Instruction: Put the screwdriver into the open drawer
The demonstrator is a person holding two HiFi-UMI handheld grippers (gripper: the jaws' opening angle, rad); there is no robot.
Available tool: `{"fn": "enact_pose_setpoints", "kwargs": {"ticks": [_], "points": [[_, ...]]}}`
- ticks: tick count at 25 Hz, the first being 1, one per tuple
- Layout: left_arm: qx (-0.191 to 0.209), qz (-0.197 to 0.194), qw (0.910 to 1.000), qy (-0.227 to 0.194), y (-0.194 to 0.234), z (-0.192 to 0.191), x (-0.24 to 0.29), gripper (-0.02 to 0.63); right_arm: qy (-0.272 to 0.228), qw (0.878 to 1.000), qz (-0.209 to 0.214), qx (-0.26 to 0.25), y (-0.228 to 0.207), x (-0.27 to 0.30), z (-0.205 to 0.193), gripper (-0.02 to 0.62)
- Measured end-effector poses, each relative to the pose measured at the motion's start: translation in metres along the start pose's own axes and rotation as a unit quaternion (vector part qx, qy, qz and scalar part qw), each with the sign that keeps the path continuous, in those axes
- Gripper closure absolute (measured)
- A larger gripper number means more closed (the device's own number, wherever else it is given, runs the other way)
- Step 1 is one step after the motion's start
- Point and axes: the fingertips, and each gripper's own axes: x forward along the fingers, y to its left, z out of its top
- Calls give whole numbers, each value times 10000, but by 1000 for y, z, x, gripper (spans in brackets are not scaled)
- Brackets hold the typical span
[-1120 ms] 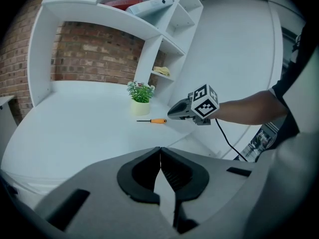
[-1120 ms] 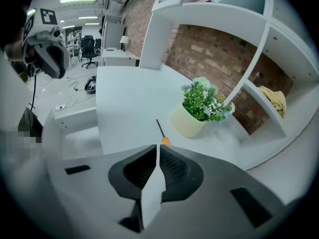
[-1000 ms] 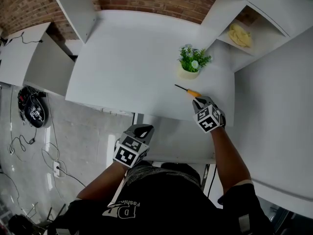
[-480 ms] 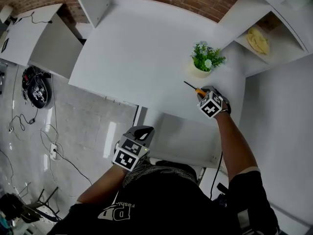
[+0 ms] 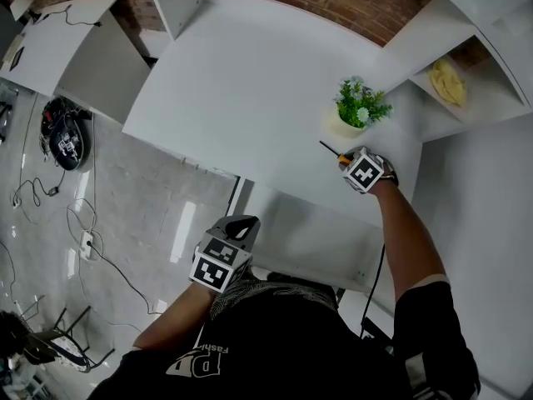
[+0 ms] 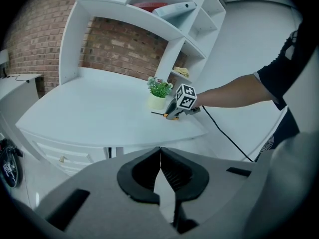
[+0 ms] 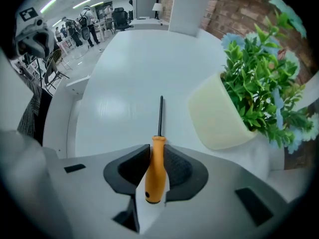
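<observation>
The screwdriver has an orange handle and a thin dark shaft that points away over the white desk. My right gripper is shut on the handle. In the head view the right gripper is at the desk's front right corner, and the screwdriver sticks out to its left. The open drawer shows white below the desk's front edge, between my two hands. My left gripper hangs low in front of the drawer. The left gripper is shut with nothing in it.
A small green plant in a cream pot stands just behind the screwdriver, and the same pot is close on the right in the right gripper view. White shelves rise at the right. Cables and a round device lie on the floor at the left.
My right gripper has moved forward over the desk's corner onto the screwdriver's handle. The left gripper has stayed low in front of the drawer.
</observation>
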Motion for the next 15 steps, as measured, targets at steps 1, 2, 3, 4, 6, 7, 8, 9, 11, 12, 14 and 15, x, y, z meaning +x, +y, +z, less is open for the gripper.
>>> {"fn": "enact_pose_setpoints", "kwargs": {"ticks": [1, 2, 3, 4, 6, 7, 8, 9, 11, 12, 14, 15], "points": [[0, -5, 10000, -10, -1, 0, -1, 588, 15, 10000, -20, 2, -1, -1, 1, 503], [9, -8, 10000, -18, -1, 0, -3, 588, 44, 10000, -74, -43, -1, -5, 2, 506], [20, -8, 10000, -26, -1, 0, -4, 588, 72, 9998, -130, -102, -1, -8, 4, 506], [30, -6, 10000, -34, -1, 0, -6, 588, 83, 9997, -170, -143, -1, -10, 4, 508], [49, -3, 10000, -55, 1, 0, -8, 588, 47, 9996, -235, -142, 1, -15, 4, 509], [58, -8, 10000, -65, 1, 1, -9, 588, 10, 9996, -276, -116, 1, -18, 4, 509], [64, -21, 9999, -74, 1, 1, -9, 588, -33, 9994, -320, -82, 2, -22, 4, 509], [63, -43, 9999, -84, 1, 2, -10, 588, -80, 9993, -360, -50, 3, -26, 4, 511], [42, -111, 9999, -101, 0, 4, -11, 588, -159, 9989, -434, -5, 7, -36, 5, 511], [30, -154, 9998, -108, -1, 5, -12, 588, -181, 9988, -458, 10, 9, -41, 4, 511], [3, -253, 9996, -130, -4, 8, -12, 588, -221, 9985, -502, 22, 16, -51, 3, 512], [-8, -304, 9994, -155, -6, 10, -12, 588, -249, 9983, -531, 23, 19, -56, 2, 512]]}}
